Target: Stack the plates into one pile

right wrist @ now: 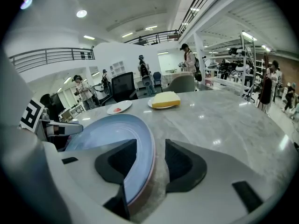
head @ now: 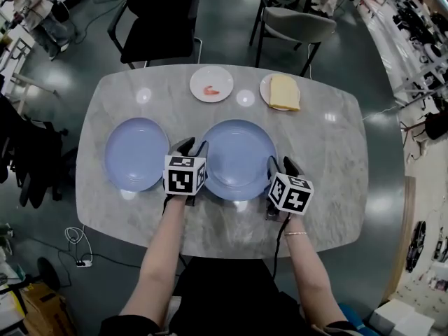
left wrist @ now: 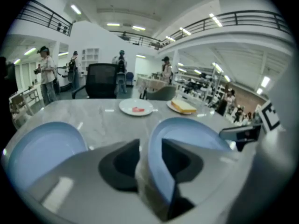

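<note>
Two blue plates lie side by side on the marble table point(head: 329, 152). The larger middle plate point(head: 238, 158) has a gripper at each side of it. My left gripper point(head: 194, 145) straddles its left rim, and in the left gripper view that plate point(left wrist: 196, 129) has its edge between the jaws with a small gap to each pad. My right gripper point(head: 281, 164) straddles the right rim, and the right gripper view shows the plate point(right wrist: 107, 129) edge loose between the pads there too. The second blue plate point(head: 136, 152) rests untouched to the left point(left wrist: 46, 143).
At the far edge a small white plate point(head: 211, 84) carries a red scrap, and another plate holds a yellow block point(head: 283, 92). A black chair point(head: 157, 19) and a grey chair point(head: 297, 23) stand beyond the table. People stand in the hall behind.
</note>
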Tool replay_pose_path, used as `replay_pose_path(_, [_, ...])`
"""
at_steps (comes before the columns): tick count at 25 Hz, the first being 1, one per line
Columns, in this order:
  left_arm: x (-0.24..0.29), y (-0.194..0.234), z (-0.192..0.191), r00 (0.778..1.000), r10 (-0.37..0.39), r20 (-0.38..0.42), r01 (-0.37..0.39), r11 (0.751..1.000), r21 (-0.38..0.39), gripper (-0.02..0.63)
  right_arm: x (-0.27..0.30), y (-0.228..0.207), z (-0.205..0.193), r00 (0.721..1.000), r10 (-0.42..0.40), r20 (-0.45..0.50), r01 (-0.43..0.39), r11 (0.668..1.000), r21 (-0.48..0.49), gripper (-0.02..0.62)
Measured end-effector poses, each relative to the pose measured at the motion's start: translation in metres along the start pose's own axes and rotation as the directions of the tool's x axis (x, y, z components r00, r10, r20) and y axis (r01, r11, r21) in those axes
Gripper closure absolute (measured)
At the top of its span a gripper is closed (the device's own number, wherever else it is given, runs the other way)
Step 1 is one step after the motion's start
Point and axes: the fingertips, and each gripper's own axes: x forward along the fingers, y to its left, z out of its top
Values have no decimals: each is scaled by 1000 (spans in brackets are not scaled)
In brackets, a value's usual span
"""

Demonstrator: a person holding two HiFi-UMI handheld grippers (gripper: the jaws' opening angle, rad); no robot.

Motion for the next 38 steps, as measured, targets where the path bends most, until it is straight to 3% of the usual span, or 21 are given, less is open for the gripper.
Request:
replay_pose_path(3, [-11, 1, -9, 999, 0, 36, 4, 994, -111, 444, -1, -1, -5, 1000, 11, -3, -11, 1000, 14, 428])
replay_pose_path(7, [-13, -7, -35, 1000, -22, 17, 25, 975, -220, 442, 3, -1, -16, 999, 26, -32, -25, 999, 21, 428])
replay_pose_path(19, [-6, -16, -53, 1000, 25, -13, -27, 961, -277, 489, 8, 2, -26, 993, 97, -62, -96, 995, 17, 479])
replay_pose_path(26, [-38, -16, -46, 994, 112, 0, -107, 948, -299, 494, -7, 12, -7, 984, 170, -57, -171, 985, -15, 520])
replay_pose_path(31, [-80, 12, -38, 975, 218, 33, -193, 916, -352, 494, -12, 60, 13, 954, 290, -80, -297, 951, -85, 520])
replay_pose_path(38, [-156, 91, -47, 928, 364, 83, -294, 848, -440, 494, -9, 169, 13, 893, 430, -132, -448, 875, -183, 518])
